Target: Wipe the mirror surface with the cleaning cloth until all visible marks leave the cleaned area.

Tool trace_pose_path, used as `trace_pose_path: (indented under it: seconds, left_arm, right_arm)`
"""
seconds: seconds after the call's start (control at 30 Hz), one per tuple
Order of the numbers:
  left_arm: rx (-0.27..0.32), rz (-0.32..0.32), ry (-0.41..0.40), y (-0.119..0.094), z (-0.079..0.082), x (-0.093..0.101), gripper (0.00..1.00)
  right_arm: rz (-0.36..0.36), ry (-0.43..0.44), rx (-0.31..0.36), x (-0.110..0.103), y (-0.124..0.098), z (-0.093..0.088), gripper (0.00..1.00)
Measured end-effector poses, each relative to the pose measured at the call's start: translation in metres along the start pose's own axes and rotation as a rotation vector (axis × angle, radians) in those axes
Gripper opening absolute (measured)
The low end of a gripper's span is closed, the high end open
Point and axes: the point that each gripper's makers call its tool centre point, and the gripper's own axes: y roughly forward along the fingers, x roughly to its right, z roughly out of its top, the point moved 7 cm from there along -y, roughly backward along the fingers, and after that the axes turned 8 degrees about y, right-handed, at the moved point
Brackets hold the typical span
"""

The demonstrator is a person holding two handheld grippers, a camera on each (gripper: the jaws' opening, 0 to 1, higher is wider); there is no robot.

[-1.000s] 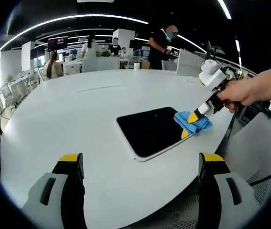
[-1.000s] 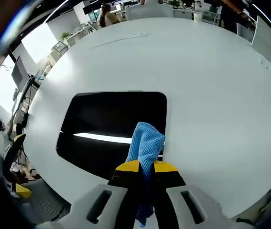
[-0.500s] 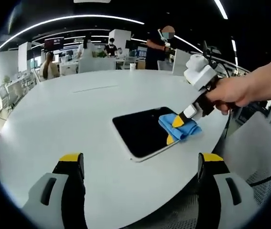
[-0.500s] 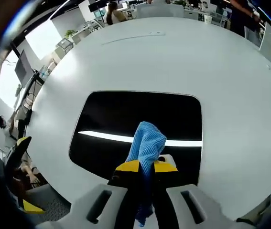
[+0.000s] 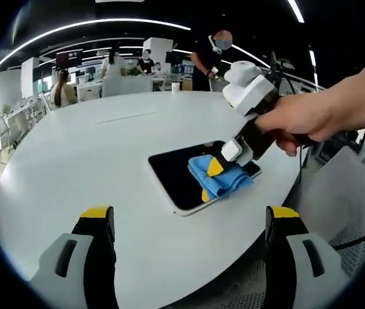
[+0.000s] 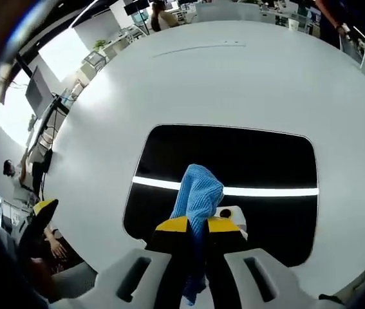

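Nearest in the left gripper view, the left tool [image 5: 185,222] is hanging above the white tabletop [image 5: 92,148] with its jaws spread wide and nothing between them. In the right gripper view, the right tool [image 6: 197,225] is pinching a blue cleaning cloth [image 6: 197,190] between closed jaws, the cloth pressing on the mirror [image 6: 233,161] at the glass's 6 o'clock edge. In the left gripper view that right tool [image 5: 209,181], gripped by a hand [image 5: 301,122], is sitting over the mirror [image 5: 172,170] at its 3 o'clock side, the cloth [image 5: 224,182] bunching beneath it. The glass is reflecting a ceiling light strip; no marks are discernible, so cleanliness cannot be confirmed. Judgement: wiping is under way, with much of the surface appearing not yet covered. Beyond, at 12 o'clock, people are standing among office desks.
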Motion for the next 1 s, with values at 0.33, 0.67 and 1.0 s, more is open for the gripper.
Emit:
trace_pose_path:
  seconds: [0.33, 0.67, 1.0]
  left_arm:
    - [0.003, -0.004, -0.002, 0.0, 0.0, 0.0, 0.96]
    - [0.011, 0.02, -0.029, -0.002, 0.0, -0.004, 0.95]
    - [0.001, 0.019, -0.017, -0.002, -0.001, -0.003, 0.95]
  right_arm:
    - [0.033, -0.029, -0.027, -0.029, 0.008, 0.0, 0.03]
    - [0.039, -0.105, -0.039, -0.061, 0.015, -0.005, 0.03]
    - [0.066, -0.153, -0.046, -0.067, 0.016, -0.005, 0.02]
